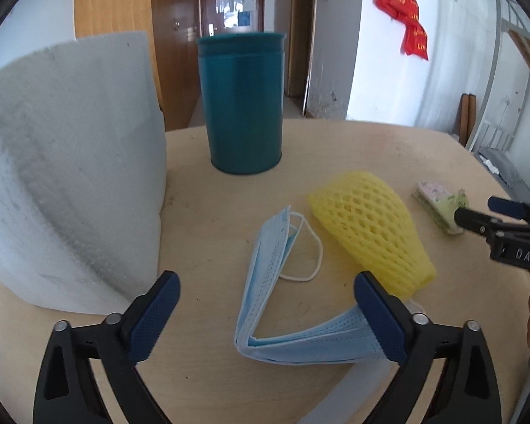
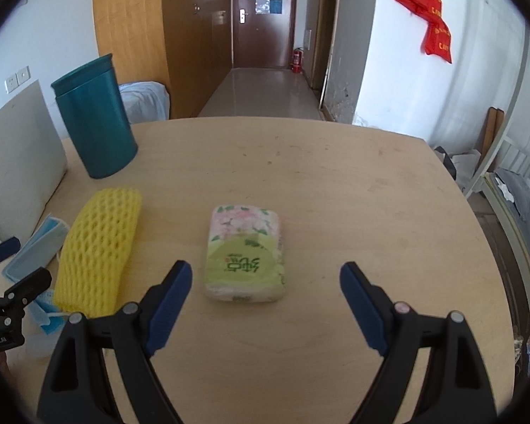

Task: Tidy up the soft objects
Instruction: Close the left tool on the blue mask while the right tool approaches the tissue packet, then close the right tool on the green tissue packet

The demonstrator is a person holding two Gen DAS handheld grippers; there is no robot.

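Nearest the right gripper (image 2: 265, 304), a tissue pack (image 2: 245, 252) is seen lying flat on the table (image 2: 371, 194), directly ahead of the widely spread jaws; nothing is held between them. The pack's long axis is judged to run away from the camera, roughly in line with the fingers, so its shorter width is presented across the jaw opening, and a straight advance with little wrist turn would seem to be called for. The pack sits just beyond the fingertips and is not yet bracketed by them.

The left gripper (image 1: 266, 314) is likewise held wide open and empty. Between and just ahead of its fingers a folded blue face mask (image 1: 265, 282) is seen, one end running behind the right finger; whether it is touched cannot be told. Just beside the mask a yellow foam net (image 1: 367, 226) lies, its long axis slanting toward that finger.

Farther off, a teal canister (image 1: 242, 106) stands upright, well apart from the tissue pack, with a white foam sheet (image 1: 67, 169) curled upright to its left. The pack is judged nearer the right gripper, the mask and net nearer the left.
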